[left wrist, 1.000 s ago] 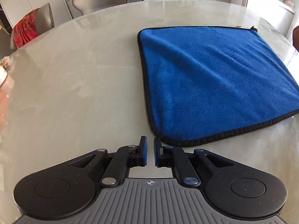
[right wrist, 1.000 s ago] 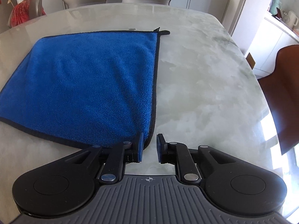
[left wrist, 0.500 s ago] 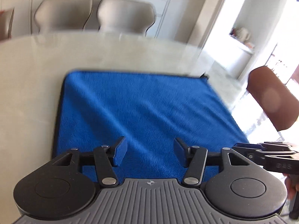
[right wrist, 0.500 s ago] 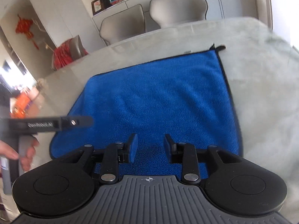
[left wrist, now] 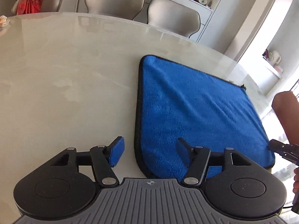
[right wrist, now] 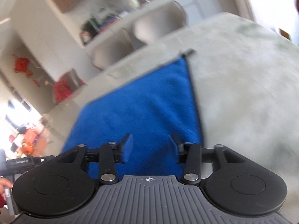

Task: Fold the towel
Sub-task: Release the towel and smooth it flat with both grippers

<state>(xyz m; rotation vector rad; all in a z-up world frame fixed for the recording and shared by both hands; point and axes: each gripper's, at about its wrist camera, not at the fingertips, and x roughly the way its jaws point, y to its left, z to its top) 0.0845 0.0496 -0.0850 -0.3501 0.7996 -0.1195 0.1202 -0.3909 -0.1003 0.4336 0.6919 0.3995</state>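
A blue towel point(left wrist: 194, 112) with black edging lies flat on the pale stone table point(left wrist: 65, 74). My left gripper point(left wrist: 149, 154) is open just above the towel's near left corner, its fingers straddling the left edge. The right gripper's tip point(left wrist: 280, 147) shows at the towel's near right corner. In the blurred right wrist view, my right gripper point(right wrist: 150, 149) is open over the near right part of the towel point(right wrist: 145, 108), with the towel's right edge by its right finger. The left gripper's body point(right wrist: 24, 162) shows at the far left. Neither gripper holds anything.
Grey chairs point(left wrist: 115, 1) stand along the table's far side, one draped with red cloth point(left wrist: 31, 0). A brown chair point(left wrist: 286, 115) is at the right. A hand point(right wrist: 3, 184) grips the left tool's handle. Shelves line the back wall.
Both grippers went from nearly shut a second ago to wide open. The left one swung left over the towel's left edge; the right one tilted and shifted toward the right edge.
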